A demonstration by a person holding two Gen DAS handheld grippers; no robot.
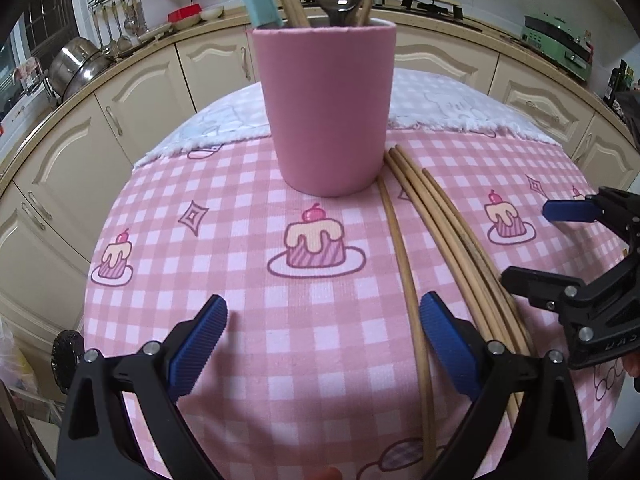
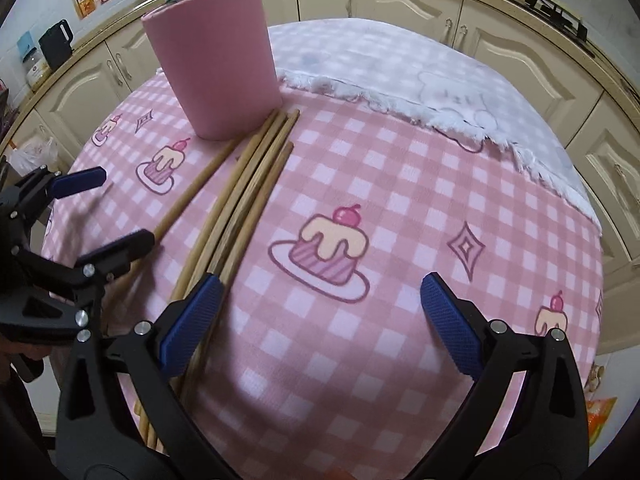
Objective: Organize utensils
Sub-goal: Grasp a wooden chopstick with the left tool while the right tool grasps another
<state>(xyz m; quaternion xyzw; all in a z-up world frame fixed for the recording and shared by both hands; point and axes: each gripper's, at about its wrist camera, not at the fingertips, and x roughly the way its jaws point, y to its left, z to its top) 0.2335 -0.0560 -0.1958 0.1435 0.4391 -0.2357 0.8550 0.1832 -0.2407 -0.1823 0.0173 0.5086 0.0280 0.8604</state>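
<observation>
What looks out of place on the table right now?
The loose chopsticks lie flat on the pink checked tablecloth beside the pink cup, while other chopsticks, a fork and a teal-handled utensil already stand in it. One stick lies apart from the bundle. Both tools, left and right, are open and empty.

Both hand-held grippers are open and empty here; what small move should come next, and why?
Probably shift the right hand-held gripper left to straddle the loose chopsticks lying beside the pink cup. Its left finger already overlaps them, and they still lie on the tablecloth.
</observation>
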